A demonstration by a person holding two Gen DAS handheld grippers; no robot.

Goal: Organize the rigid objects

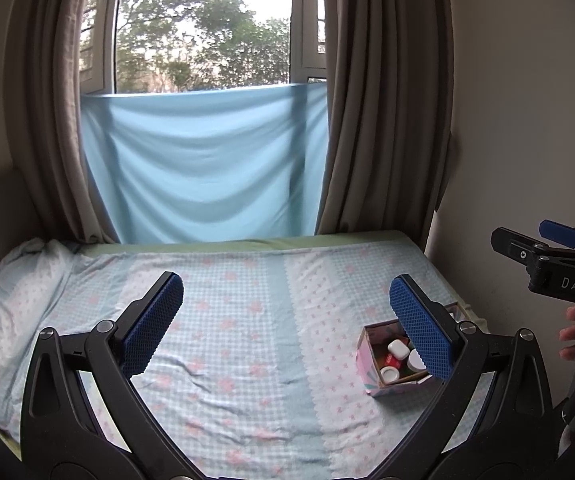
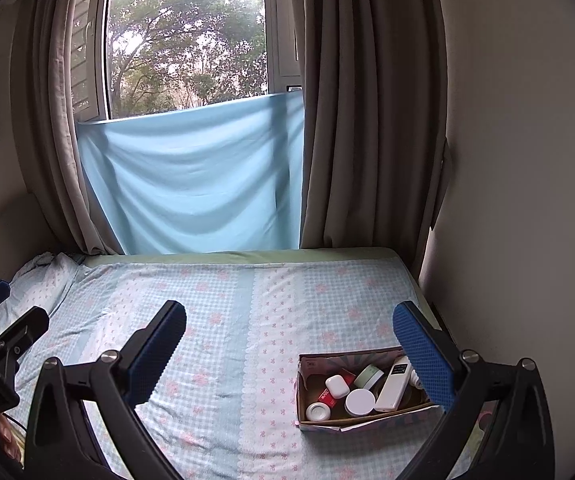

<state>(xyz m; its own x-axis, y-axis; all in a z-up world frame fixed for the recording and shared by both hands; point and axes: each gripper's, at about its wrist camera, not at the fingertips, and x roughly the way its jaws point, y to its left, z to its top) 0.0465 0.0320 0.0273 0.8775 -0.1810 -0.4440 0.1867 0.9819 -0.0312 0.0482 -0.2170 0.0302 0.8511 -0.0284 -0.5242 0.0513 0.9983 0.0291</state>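
Both grippers are hovering over the bed (image 2: 223, 320), nothing in either.

Left gripper (image 1: 286, 322): jaws are standing wide apart, blue pads empty, sitting above the checked floral sheet (image 1: 247, 360). Right gripper (image 2: 289, 350): jaws likewise spread wide, gripping nothing.

Task items are sitting in a small open cardboard box (image 2: 363, 420) on the sheet, at about 4 o'clock in the right wrist view, near the wall-side edge of the bed. The right gripper's right-hand finger is overlapping the box's right end in that view; can't tell whether it is touching. In the left wrist view the same box (image 1: 367, 364) is showing at 4 o'clock, partly hidden behind the left gripper's right-hand finger.

Inside the box: a white earbud-style case (image 2: 337, 385), a white round lid (image 2: 359, 402), a white cap with a ring (image 2: 318, 412), a red-labelled item (image 2: 329, 396) lying flat, a pale green jar (image 2: 368, 376) tilting, and a long white remote-like device (image 2: 394, 386) leaning toward the right end.

Rest of the sheet is bare. Pillow (image 1: 11, 304) is lying at 9 o'clock. Light blue cloth (image 2: 191, 176) is hanging over the window's lower part at 12 o'clock, between grey curtains (image 2: 371, 120).
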